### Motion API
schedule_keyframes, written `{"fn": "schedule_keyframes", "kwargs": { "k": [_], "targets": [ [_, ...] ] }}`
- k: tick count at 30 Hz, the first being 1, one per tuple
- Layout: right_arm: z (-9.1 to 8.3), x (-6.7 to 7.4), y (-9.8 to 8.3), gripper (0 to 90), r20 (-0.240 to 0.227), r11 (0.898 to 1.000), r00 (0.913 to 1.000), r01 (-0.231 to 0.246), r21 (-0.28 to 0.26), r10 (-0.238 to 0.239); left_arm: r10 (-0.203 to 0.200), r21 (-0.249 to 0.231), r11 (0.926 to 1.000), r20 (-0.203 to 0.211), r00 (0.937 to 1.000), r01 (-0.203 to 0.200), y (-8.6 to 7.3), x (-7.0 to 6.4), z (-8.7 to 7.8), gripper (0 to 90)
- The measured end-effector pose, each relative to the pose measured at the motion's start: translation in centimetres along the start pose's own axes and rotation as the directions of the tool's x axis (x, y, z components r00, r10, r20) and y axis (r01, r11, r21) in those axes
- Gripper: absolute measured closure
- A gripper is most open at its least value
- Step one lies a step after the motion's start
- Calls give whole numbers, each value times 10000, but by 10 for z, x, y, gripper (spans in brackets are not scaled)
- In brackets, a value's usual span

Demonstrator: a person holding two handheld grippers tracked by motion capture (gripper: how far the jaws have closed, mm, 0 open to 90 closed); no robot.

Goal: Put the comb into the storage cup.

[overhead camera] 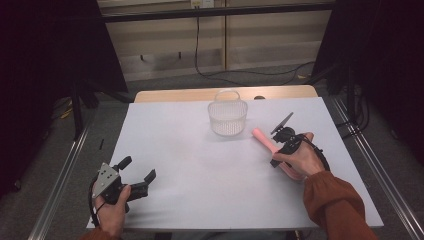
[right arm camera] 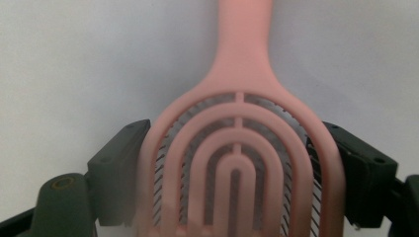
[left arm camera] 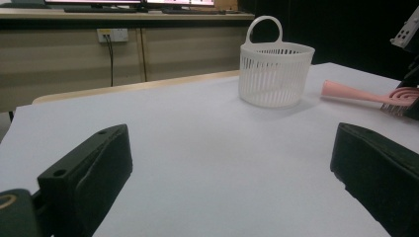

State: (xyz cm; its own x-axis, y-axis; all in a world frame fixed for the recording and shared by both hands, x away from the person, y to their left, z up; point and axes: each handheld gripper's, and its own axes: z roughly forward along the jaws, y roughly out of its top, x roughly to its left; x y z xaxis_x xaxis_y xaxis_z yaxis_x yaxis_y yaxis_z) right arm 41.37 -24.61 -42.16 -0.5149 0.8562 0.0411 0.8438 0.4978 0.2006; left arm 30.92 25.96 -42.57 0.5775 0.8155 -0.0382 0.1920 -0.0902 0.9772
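Pink plastic vented hairbrush [right arm camera: 237, 148], near the white slotted basket [overhead camera: 227, 118], sits clamped across its head by the right claw [right arm camera: 237, 163] for lifting; left claw [overhead camera: 137, 175] rests released.

The bench [overhead camera: 200, 165] lies open across its middle and left: between the left claw [overhead camera: 137, 175] and the white basket [overhead camera: 228, 117] nothing stands on the white surface, so a claw could cross there freely. The basket stands upright near the far edge, its handle raised, blocking the far centre. Just to its right the pink brush [overhead camera: 265, 141] lies flat, its handle tip near the basket but apart from it, leaving a narrow gap. The right claw [right arm camera: 237, 168] straddles the brush head, closing off the right side.
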Motion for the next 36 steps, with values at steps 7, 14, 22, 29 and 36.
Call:
{"fn": "schedule_keyframes", "kwargs": {
  "k": [7,14,22,29,36],
  "targets": [
    [-4,-1,-2,194,-116,9997,9999,-2,-238,0,-108,-54,9999,-7,9999,108,0,-1,1,25],
    [-7,-4,-3,195,-200,9995,9998,-35,-319,29,-96,-51,9999,-16,10000,96,0,-1,1,25],
    [-14,-3,-3,196,-260,9966,9996,61,-822,-83,-112,-35,9999,-6,9999,112,0,-1,1,25],
    [-19,-6,-6,196,-273,9937,9996,-78,-1119,48,-98,-13,10000,0,10000,98,-1,-1,1,25],
    [-21,-5,-7,197,-314,9925,9995,-69,-1222,31,-95,-29,10000,-24,10000,95,-1,-1,1,25]
  ]
}}
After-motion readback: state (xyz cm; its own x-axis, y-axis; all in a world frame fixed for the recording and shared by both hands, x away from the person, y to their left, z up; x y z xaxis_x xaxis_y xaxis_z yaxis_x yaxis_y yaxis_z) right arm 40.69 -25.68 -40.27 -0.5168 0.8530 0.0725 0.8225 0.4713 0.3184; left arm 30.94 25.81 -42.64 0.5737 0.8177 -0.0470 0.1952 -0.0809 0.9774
